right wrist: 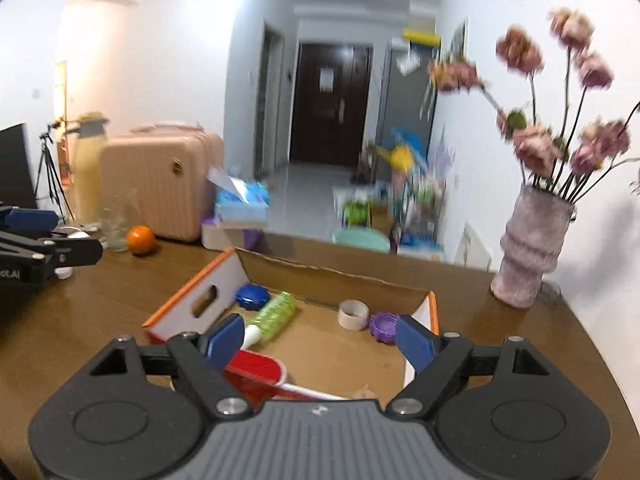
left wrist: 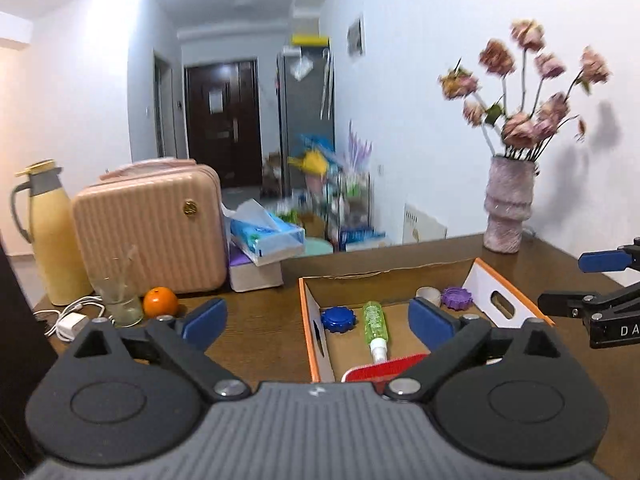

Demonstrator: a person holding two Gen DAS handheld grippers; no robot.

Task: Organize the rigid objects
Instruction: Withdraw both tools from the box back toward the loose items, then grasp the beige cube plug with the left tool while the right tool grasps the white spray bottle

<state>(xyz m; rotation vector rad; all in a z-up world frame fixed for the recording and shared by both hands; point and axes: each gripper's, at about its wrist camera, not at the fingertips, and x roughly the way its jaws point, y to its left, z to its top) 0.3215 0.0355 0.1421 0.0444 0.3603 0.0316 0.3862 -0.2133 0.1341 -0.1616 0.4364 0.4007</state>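
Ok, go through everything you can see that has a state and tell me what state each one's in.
Left gripper: open, nothing between the fingers.
Right gripper: open, nothing between the fingers.
Cardboard box: open at the top, on the table.
Green bottle: lying on its side in the box.
Roll of tape: in the box, beside the purple lid.
Blue lid: in the box.
Pink case: shut, upright.
Vase: upright, holding flowers.
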